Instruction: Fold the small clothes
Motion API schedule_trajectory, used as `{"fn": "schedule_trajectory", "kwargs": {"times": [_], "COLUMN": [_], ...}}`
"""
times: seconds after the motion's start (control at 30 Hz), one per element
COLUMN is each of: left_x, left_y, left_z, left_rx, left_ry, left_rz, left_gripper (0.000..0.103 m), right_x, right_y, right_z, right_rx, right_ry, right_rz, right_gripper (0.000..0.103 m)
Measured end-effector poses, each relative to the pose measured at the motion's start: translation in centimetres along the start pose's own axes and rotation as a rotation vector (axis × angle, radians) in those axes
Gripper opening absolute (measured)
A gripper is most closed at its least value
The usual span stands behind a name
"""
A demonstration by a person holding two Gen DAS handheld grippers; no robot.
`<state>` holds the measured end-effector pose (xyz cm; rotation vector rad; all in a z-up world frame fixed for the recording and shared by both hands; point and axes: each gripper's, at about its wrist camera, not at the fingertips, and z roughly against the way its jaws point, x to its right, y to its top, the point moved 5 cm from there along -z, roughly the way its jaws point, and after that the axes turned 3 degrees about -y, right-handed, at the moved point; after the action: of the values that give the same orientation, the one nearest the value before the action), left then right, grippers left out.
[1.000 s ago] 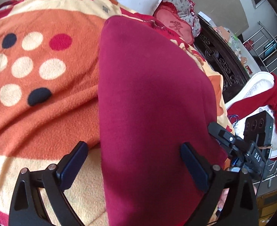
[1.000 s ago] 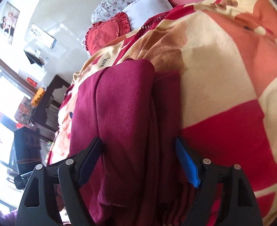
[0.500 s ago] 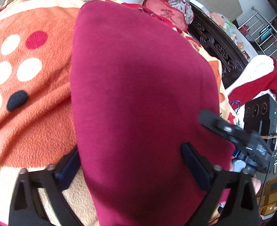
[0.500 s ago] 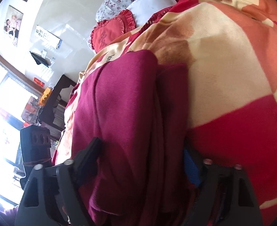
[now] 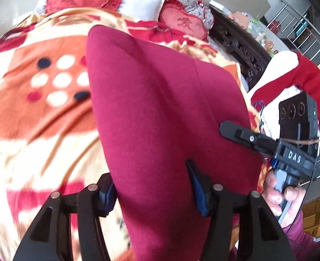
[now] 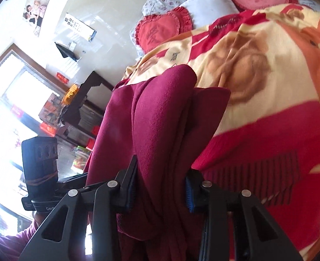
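Dark-red fleece garment, folded lengthwise, lies on the orange, cream and red patterned fleece blanket covering the bed, its near end cut off below both views. The left gripper clamps the near end of the cloth between its blue-padded fingers. The right gripper pinches the bunched layers (how many is unclear), its fingertips buried in fabric.

- Left wrist view looks forward along its fingers, close over the maroon garment, toward the pillows.
- Right wrist view faces likewise; both share garment, blanket, pillows.
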<state>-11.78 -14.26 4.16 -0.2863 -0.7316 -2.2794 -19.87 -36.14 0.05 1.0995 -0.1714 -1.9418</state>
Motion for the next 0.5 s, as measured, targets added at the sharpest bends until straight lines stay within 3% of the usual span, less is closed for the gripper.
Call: {"fn": "schedule_trajectory", "kwargs": {"times": [0.13,0.2,0.23,0.3,0.37,0.5], "left_x": [-1.0,-2.1,-2.7,-3.0,-3.0,-2.5], "left_y": [-3.7,-5.0,-5.4,-5.7,-5.8,-5.3], "left_z": [-1.1,-2.8,-3.2,-2.8,-1.9,-0.8], "left_rx": [-0.034,-0.072,-0.057,-0.022,0.004,0.055], "left_ry": [0.047,0.062,0.068,0.06,0.106,0.205], "left_rz": [0.011,0.051,0.067,0.086,0.07,-0.001], "left_gripper": [0.06,0.062,0.068,0.073,0.083,0.084], "right_x": [-0.5,0.4,0.9,0.9,-0.1,-4.0], "right_y": [-3.2,-4.6,-5.3,-5.7,-5.3,-5.1], "right_z": [-1.4,-2.9,-3.4,-2.7,-1.1,1.0], "right_rx": [-0.048,-0.11,-0.139,-0.122,-0.086,-0.037], "right_ry": [-0.034,-0.107,-0.162,-0.239,-0.297,-0.324], "right_rz": [0.02,0.013,0.02,0.063,0.131,0.301], "right_gripper": [0.021,0.025,0.027,0.028,0.028,0.028]}}
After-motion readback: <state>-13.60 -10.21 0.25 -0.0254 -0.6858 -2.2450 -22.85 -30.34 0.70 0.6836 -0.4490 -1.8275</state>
